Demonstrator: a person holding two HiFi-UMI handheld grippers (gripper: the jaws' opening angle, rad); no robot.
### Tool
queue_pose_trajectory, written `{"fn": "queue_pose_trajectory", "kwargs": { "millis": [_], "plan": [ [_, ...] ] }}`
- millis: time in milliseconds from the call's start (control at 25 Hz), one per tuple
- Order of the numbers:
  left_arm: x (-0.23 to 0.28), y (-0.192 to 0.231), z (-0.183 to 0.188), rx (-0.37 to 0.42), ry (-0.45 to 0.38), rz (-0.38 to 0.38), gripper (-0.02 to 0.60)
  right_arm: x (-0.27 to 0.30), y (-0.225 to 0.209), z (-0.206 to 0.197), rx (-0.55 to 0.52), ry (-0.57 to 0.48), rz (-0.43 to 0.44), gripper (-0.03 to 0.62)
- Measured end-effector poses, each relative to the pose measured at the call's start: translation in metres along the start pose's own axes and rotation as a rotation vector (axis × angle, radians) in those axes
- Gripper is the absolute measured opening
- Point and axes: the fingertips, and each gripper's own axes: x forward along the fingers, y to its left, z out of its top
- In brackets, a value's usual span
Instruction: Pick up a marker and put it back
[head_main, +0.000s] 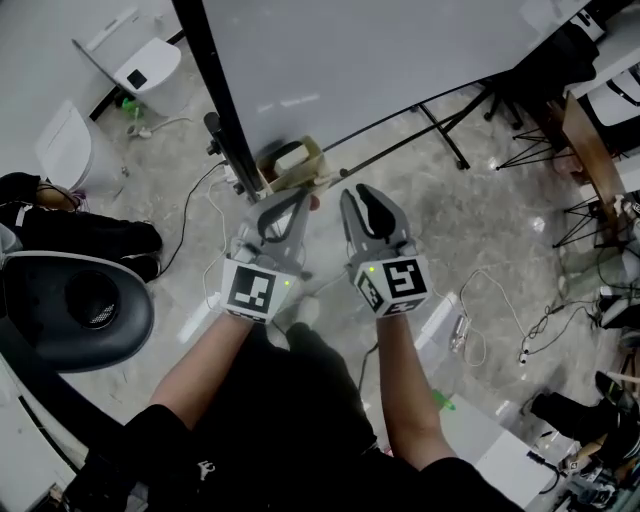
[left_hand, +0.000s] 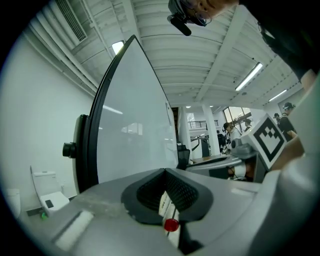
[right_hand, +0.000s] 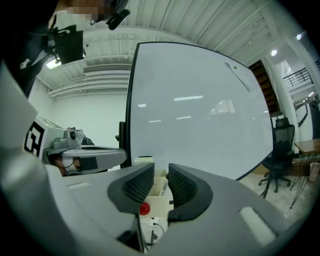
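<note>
Forearms (head_main: 205, 365): bare, side by side, reaching forward from dark clothing at the bottom of the head view.
Left tongs (head_main: 298, 200): level and narrow, tips together at the front of the box, ribbed pads pressed on a white printed barrel.
Marker (left_hand: 164, 200): that white barrel, as far as the tight left gripper view lets me judge. It lies along the pads of the left tongs, at the box below the whiteboard.
Right tongs (head_main: 355, 193): level, just beside the left pair but not touching it. The pads stand a middling gap apart and rest on nothing.
Box (head_main: 318, 168): beige, open at the top, at the whiteboard's lower edge near its black post. In the right gripper view it shows beyond the gap in the right tongs.
Whiteboard (head_main: 350, 60): large, pale, black-framed, with a blank face.
Floor (head_main: 480, 230): mottled grey, with thin cables trailing across it on the right.
Chair (head_main: 80, 310): black, at the left edge, well apart from both tongs.
</note>
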Motion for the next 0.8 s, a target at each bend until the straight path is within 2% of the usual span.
{"fn": "queue_pose_trajectory", "kwargs": {
  "millis": [160,480,800],
  "plan": [
    [0.006,0.002,-0.008,-0.014,-0.004,0.001,0.005,0.007,-0.004,-0.009,0.013,0.015,-0.012,0.107],
    [0.015,0.011,-0.017,0.008,0.0,0.017,0.005,0.021,-0.009,-0.024,0.047,0.031,-0.01,0.147],
    [0.013,0.014,-0.026,0.06,0.016,0.022,0.008,0.039,-0.014,-0.036,0.087,0.039,-0.008,0.156]
  ]
}}
